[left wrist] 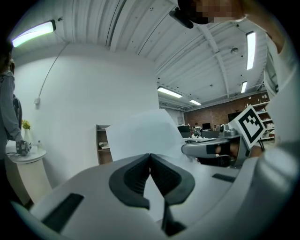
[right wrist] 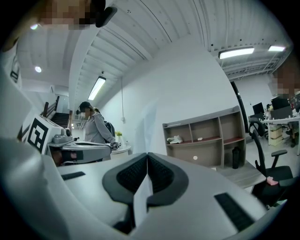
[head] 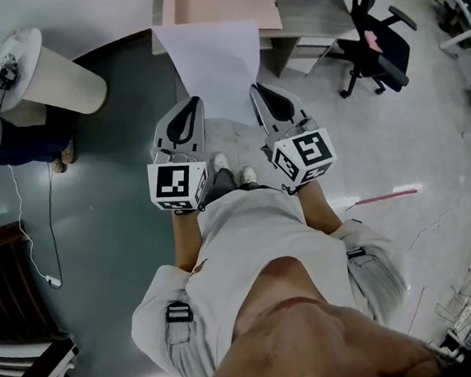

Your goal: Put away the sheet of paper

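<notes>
While left gripper [head: 193, 105] and right gripper [head: 257, 90] fingers pinch near corners of the white rectangular paper sheet [head: 211, 61], hold both level; avoid pulling apart.

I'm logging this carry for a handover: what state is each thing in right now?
sheet of paper: held up, spread between both grippers
left gripper: shut on the sheet's left edge
right gripper: shut on the sheet's right edge
shelf unit: open-fronted, a few small things inside
office chair: nobody in it
</notes>
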Demonstrator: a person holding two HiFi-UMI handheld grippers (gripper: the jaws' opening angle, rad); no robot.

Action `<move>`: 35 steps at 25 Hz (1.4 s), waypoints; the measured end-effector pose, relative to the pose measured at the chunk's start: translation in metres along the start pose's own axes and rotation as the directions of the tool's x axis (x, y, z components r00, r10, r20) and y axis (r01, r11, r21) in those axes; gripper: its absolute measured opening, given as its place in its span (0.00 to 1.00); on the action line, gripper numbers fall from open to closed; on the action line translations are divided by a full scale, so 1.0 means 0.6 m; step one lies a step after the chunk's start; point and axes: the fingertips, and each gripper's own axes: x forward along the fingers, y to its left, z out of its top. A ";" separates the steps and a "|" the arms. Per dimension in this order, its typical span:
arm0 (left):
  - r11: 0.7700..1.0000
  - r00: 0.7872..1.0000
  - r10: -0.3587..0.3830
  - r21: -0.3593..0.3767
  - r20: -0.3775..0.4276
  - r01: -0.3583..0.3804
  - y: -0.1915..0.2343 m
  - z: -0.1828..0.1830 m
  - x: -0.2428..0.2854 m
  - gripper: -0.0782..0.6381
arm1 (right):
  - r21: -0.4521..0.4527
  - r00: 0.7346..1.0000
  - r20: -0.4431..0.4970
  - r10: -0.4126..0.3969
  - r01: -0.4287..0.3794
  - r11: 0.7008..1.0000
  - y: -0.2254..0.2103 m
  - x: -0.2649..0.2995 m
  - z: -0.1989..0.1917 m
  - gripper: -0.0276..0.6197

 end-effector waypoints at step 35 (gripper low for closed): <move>0.994 0.993 -0.109 -0.001 0.037 0.110 0.261 0.008 0.211 0.14 | -0.039 0.993 -0.002 -0.117 0.116 0.992 -0.069 0.306 0.035 0.07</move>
